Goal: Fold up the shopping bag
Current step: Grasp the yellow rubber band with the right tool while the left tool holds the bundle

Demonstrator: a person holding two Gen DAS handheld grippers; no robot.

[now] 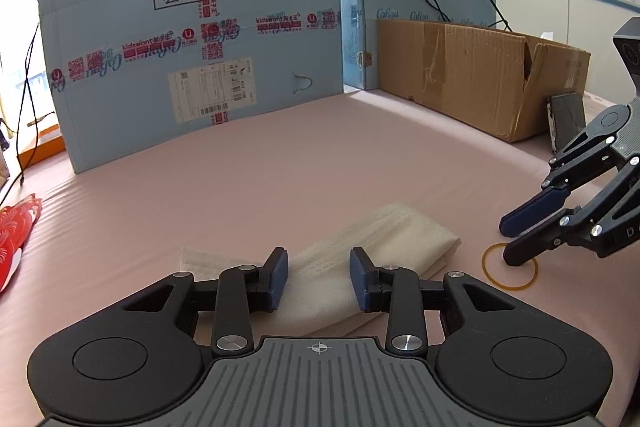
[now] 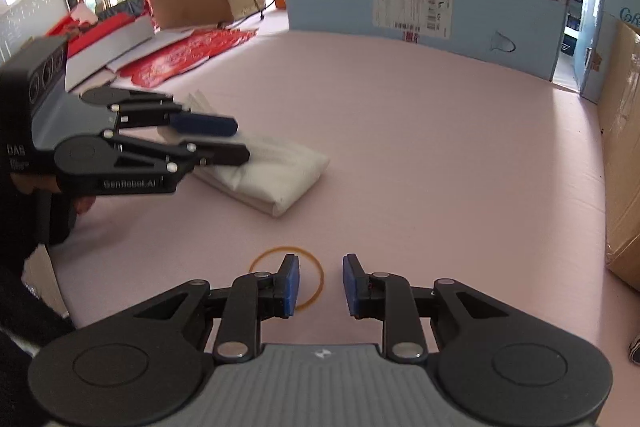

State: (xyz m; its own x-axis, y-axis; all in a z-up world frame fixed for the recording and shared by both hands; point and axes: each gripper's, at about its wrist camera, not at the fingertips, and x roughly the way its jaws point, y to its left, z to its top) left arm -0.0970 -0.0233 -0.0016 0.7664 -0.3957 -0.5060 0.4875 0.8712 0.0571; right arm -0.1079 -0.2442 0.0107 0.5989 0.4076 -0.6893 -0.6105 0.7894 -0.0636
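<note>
Right now you are holding your left claw [image 1: 319, 279] low over the folded white shopping bag [image 1: 360, 267], its jaws spread apart with nothing between them; the blue pads are sitting to either side of the bag's middle, above the cloth rather than pinching it. The bag is lying flat on the pink surface [image 1: 280, 167] as a long, narrow bundle (one paler end is poking out toward your left).

Your right claw [image 2: 319, 285] is likewise released, jaws parted and gripping nothing. It is hovering over a yellow rubber band [image 2: 320, 281] that is lying on the surface just beside the bag's right end. In the left wrist view, the lower finger of that claw is reaching down inside the band's ring [image 1: 510, 267]; whether it is touching the surface, I cannot tell.

Behind the bag, a light blue cardboard box [image 1: 192, 67] and a brown cardboard box [image 1: 472, 75] are standing at the far edge.
</note>
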